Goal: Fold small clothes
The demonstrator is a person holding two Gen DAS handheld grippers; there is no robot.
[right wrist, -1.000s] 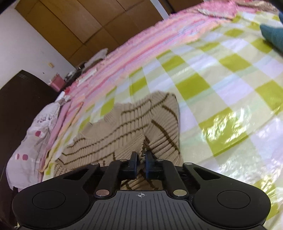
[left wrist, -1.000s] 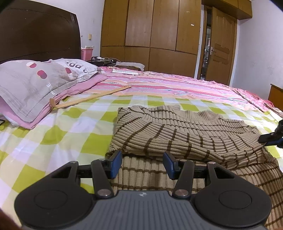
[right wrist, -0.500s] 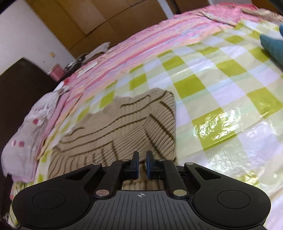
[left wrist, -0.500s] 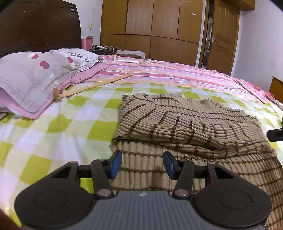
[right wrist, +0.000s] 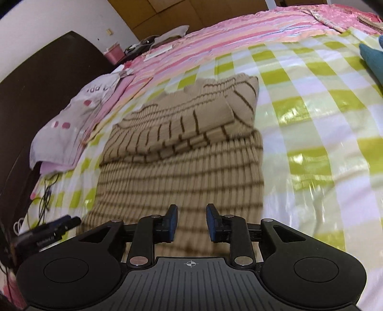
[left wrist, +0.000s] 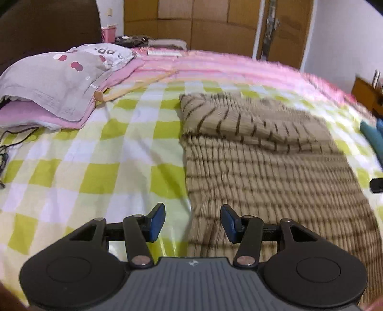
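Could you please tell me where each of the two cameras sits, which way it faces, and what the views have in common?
Left wrist view: sits on the left tongs, looks down across the bed toward the wooden wardrobe; its open jaws show, nothing between them.
Right wrist view: sits on the right tongs, looks down along the bed toward the dark headboard; its jaws are opening, nothing between them.
Shared: the beige brown-striped knit sweater, green-checked sheet, grey pillow.
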